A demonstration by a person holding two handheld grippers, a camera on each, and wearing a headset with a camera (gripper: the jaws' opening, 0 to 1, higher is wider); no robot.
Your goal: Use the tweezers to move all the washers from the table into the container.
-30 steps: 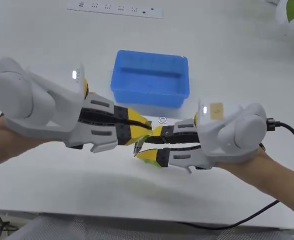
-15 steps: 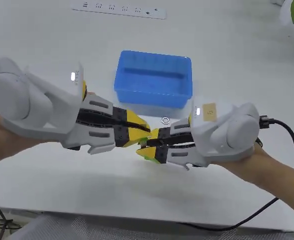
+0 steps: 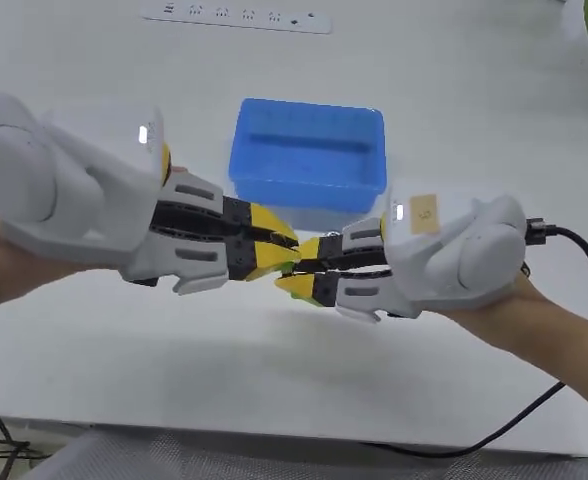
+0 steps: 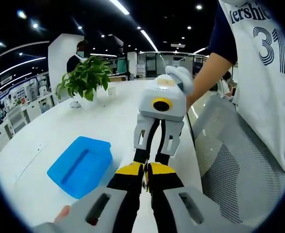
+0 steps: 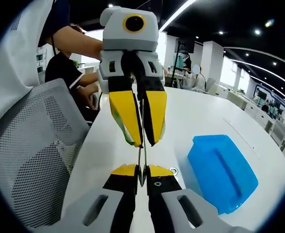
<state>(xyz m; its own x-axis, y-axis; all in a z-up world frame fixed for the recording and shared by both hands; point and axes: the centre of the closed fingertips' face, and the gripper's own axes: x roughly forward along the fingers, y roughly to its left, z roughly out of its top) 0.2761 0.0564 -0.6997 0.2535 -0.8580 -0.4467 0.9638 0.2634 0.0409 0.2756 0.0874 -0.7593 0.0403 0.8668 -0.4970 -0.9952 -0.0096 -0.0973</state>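
Jaws clamped on tweezers [image 5: 142, 158], left gripper [image 4: 145, 178] and right gripper [image 5: 141, 178], tips meeting

Readable markings:
- Left gripper view: white jersey [image 4: 266, 82] on the person at the right edge carries a large dark numeral 31. Above it runs dark lettering cut by the top edge; the legible part ends in "ershire".
- Head view: small yellow label [image 3: 425, 212] on top of the right gripper [image 3: 296, 272] housing bears 1 dark mark, too small to read.
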